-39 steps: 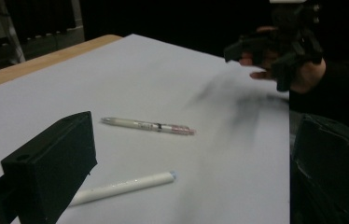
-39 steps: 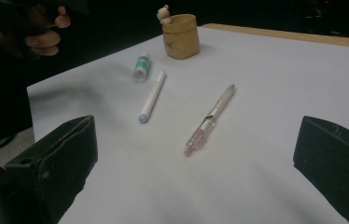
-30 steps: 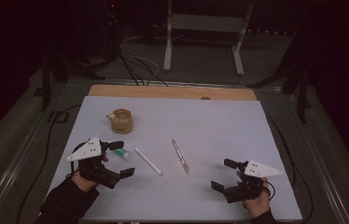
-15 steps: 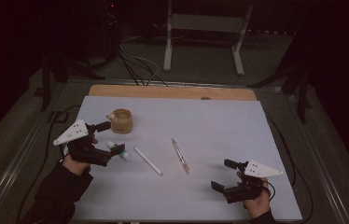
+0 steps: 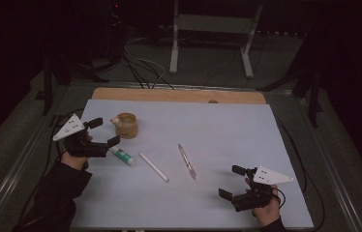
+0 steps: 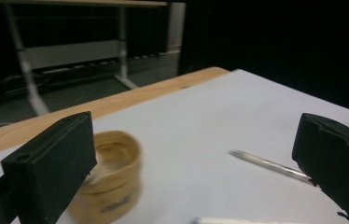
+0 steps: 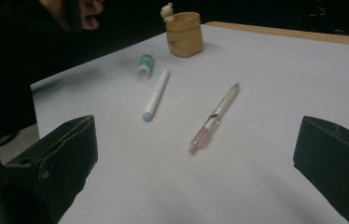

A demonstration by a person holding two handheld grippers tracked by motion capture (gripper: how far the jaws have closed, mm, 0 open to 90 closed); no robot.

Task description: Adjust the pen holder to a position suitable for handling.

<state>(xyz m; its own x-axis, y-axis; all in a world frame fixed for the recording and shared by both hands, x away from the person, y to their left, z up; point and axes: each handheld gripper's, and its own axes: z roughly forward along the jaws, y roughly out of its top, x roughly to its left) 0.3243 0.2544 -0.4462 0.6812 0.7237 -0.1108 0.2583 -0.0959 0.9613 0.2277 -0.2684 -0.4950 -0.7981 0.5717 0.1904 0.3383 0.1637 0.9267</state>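
Glue stick [image 5: 122, 155] lies on the white surface [image 5: 218, 125] in the high view, just beside the left gripper [image 5: 103, 132], whose jaws stand spread and empty; its long axis runs from upper left to lower right. Just beyond sits a tan cup [image 5: 126, 125]. The right gripper [image 5: 232, 182] hovers wide apart, holding nothing, well away.

Left gripper view: jaws spread, the cup [image 6: 112, 179] between them.

Right gripper view: jaws spread, the glue stick [image 7: 145, 65] beside a white marker [image 7: 156, 94] and a pen [image 7: 214, 118].

tan pouch [image 5: 126, 125] | white marker [image 5: 153, 166] | green-white tube [image 5: 122, 155] | clear-pink pen [image 5: 187, 162]
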